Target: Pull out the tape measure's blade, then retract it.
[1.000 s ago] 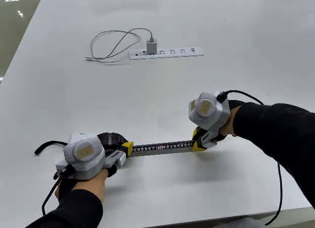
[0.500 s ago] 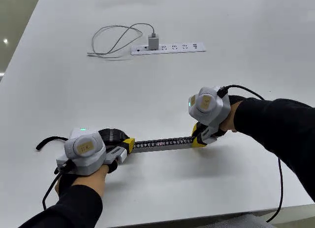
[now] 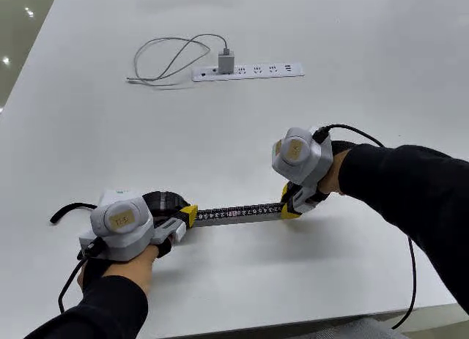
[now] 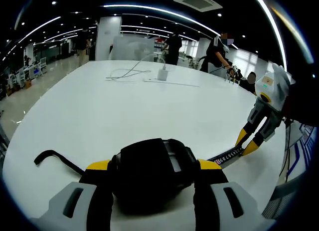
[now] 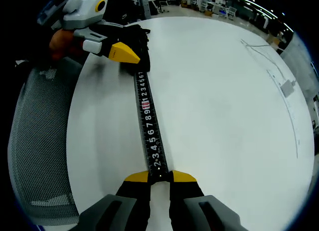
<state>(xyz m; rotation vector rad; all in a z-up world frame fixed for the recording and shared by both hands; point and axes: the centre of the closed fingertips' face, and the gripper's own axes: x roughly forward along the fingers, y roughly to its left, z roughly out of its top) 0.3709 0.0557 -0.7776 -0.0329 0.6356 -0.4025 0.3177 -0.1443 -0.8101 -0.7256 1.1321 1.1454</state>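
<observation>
A black tape measure case [image 3: 165,203] with a black wrist strap [image 3: 64,210] rests on the white table [image 3: 242,141] at the near left. My left gripper [image 3: 180,219] is shut on the case [image 4: 149,183], its yellow-tipped jaws on either side. The blade [image 3: 238,211] runs flat to the right, numbers facing up. My right gripper [image 3: 287,209] is shut on the blade's end. In the right gripper view the blade [image 5: 148,118] leads from between the right gripper [image 5: 159,177] jaws to the case [image 5: 135,37] and the left gripper [image 5: 121,51].
A white power strip [image 3: 249,70] with a plugged charger and looped cable [image 3: 165,59] lies at the far middle of the table. The table's front edge runs close below my hands. A mesh chair [image 5: 37,141] stands by that edge. People stand far behind the table [image 4: 217,54].
The right gripper has drifted slightly left toward the case, so the drawn-out span of blade looks a little shorter. The left gripper has stayed on the case.
</observation>
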